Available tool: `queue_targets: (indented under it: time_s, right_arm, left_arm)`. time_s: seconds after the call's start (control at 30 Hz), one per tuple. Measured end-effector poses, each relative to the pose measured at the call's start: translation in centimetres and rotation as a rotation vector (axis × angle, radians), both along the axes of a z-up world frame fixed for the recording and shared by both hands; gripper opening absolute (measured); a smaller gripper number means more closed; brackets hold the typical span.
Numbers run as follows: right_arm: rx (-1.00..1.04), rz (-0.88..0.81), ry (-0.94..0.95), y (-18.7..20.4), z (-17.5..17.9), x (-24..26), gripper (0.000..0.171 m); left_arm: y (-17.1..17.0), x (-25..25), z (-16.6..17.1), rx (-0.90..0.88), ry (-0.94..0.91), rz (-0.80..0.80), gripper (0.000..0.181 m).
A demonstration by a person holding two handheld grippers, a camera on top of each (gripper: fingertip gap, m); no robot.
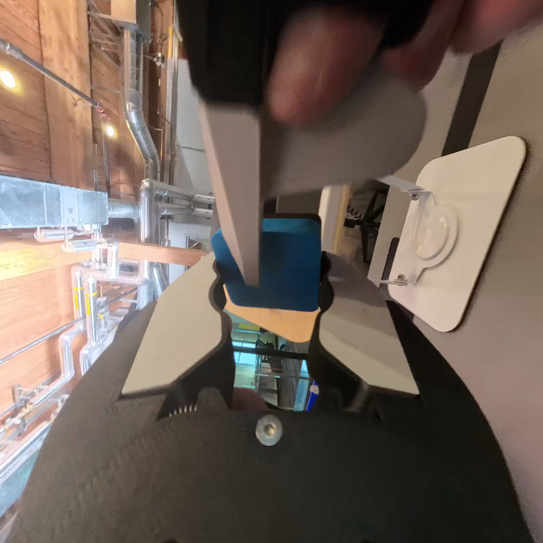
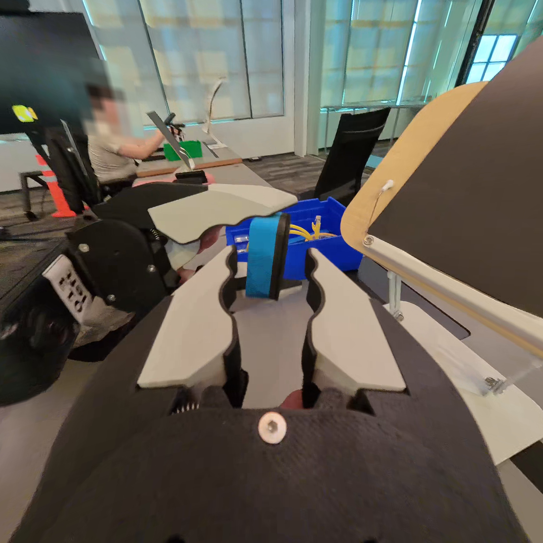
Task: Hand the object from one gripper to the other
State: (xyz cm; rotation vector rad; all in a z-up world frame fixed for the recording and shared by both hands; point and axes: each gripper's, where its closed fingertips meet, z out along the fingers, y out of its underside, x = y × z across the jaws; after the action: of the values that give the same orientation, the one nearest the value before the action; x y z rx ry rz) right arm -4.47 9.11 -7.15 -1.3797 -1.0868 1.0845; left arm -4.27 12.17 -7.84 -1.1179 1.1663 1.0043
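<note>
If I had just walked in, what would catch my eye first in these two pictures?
Probably the blue pad, held edge-on in mid-air by the left gripper, whose grey fingers pinch its sides. The right gripper reaches in with its jaws apart on either side of it. Behind sits a bright blue bin of yellow cables.

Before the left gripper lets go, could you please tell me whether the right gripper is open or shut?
Open: the right gripper straddles the blue pad, with a visible gap on each side.
</note>
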Motion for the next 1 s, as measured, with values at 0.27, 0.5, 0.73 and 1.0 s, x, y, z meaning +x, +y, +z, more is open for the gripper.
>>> queue_targets:
  time_s: [0.27, 0.5, 0.73, 1.0]
  right_arm:
    - [-0.112, 0.234, 0.153, -1.9, 1.4, 1.2, 0.02]
    - [-0.297, 0.711, 0.393, -5.4, 2.2, 4.7, 0.02]
    - [-0.313, 0.87, 0.356, -8.2, 1.4, 4.7, 0.02]
    - [-0.187, 0.342, 0.213, -1.8, 1.1, 2.3, 0.062]
  left_arm:
    - [-1.6, 2.4, 0.3, -0.03, -0.072, -0.22, 0.079]
    - [-7.1, 6.3, 2.1, -0.132, -0.294, -0.652, 0.079]
    - [-8.1, 7.4, 0.9, -0.183, -0.246, -0.707, 0.071]
    - [-3.5, 3.0, 1.9, -0.104, -0.235, -0.329, 0.07]
